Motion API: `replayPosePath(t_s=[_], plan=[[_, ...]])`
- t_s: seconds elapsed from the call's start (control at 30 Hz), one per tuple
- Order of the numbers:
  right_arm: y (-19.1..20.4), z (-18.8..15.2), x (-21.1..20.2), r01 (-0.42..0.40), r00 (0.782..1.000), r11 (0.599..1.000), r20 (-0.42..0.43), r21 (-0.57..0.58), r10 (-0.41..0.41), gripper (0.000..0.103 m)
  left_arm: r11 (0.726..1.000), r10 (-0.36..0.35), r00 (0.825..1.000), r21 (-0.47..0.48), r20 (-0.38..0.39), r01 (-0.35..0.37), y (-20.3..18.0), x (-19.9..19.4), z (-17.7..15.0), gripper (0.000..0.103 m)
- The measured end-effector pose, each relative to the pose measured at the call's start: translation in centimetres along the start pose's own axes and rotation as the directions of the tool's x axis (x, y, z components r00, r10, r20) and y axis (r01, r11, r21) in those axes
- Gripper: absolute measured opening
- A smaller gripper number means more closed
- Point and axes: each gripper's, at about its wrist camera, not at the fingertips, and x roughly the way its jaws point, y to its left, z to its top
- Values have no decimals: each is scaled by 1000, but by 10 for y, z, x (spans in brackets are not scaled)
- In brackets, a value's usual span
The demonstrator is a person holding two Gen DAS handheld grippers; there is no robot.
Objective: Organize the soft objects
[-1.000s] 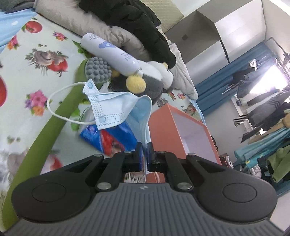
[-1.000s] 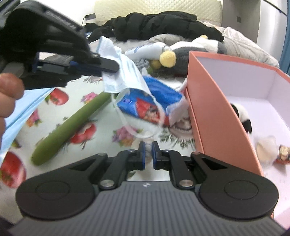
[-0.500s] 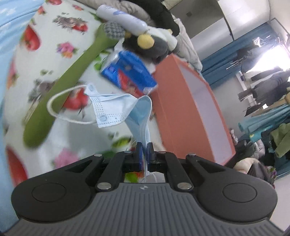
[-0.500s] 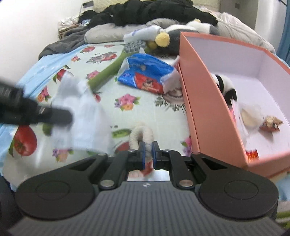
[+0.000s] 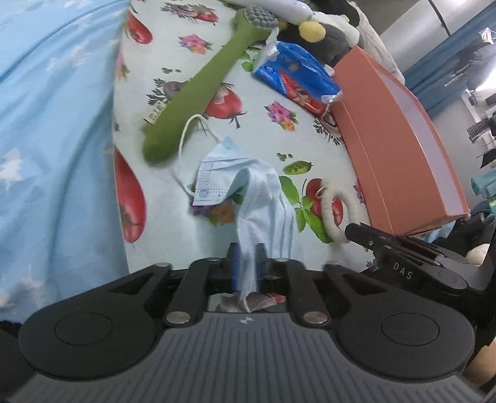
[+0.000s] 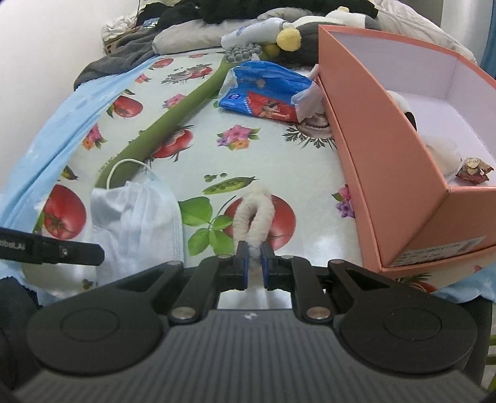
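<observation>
My left gripper (image 5: 247,263) has its jaws slightly parted around a light blue face mask (image 5: 248,192) that drapes onto the flowered bedsheet; the mask also shows in the right wrist view (image 6: 136,217). My right gripper (image 6: 254,266) is shut on a white fuzzy hair ring (image 6: 254,214) lying on the sheet; the ring shows in the left wrist view (image 5: 333,214). An orange box (image 6: 387,148) stands to the right, holding a few small soft items.
A long green plush stick (image 6: 173,117) lies diagonally across the bed. A blue tissue pack (image 6: 266,91) lies beside the box. A spray bottle (image 6: 257,31), a grey and white plush toy (image 6: 313,29) and dark clothes (image 6: 124,55) lie at the far end.
My left gripper has lowered the mask onto the sheet near the bed's front and its jaws have parted a little. My right gripper has closed on the white hair ring.
</observation>
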Motion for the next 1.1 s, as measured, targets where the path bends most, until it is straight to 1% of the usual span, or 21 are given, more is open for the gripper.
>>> replayPosePath(t_s=[0.03,0.07,0.13,0.17,0.2,0.27,0.37,0.57,0.73,0.83,1.0,1.07,1.1], plan=[[0,0,-1,-2,1000,1000,-1,0,2,14,1000,6,1000,-3,9,-6,0,-3,-1,45],[1,1,-2,-1,1000,1000,-3,-3,1,16,1000,8,1000,-5,25,-8,0,-6,-4,49],[1,2,-4,4,1000,1000,-8,-9,-4,28,1000,3,998,-6,59,-3,-2,-13,-7,50],[0,3,-6,0,1000,1000,-4,-8,0,39,1000,1,998,-6,68,-1,-4,-15,-7,53],[0,3,-8,-7,1000,1000,4,-6,7,46,1000,2,997,-6,78,-2,-6,-18,-8,55],[-1,3,-11,-11,1000,1000,14,-15,12,52,1000,11,995,-8,97,-10,-12,-20,-8,64],[1,1,-12,-4,1000,999,20,-40,5,63,1000,29,992,-7,121,-28,-19,-21,-8,72],[2,1,-8,-11,1000,998,21,-69,13,63,999,49,989,-21,141,-47,-26,-12,-2,80],[2,5,4,-6,999,996,37,-85,9,63,997,79,986,-18,149,-78,-32,-3,3,81],[3,7,12,16,998,995,63,-103,-9,63,995,101,984,-15,147,-100,-34,3,5,81],[3,12,28,29,996,993,87,-114,-19,63,997,78,985,17,153,-82,-39,10,7,81],[3,12,36,31,997,992,80,-122,-21,62,995,88,983,35,162,-95,-42,12,9,81],[3,12,39,30,997,992,70,-123,-21,58,993,99,981,44,165,-108,-44,14,10,81]])
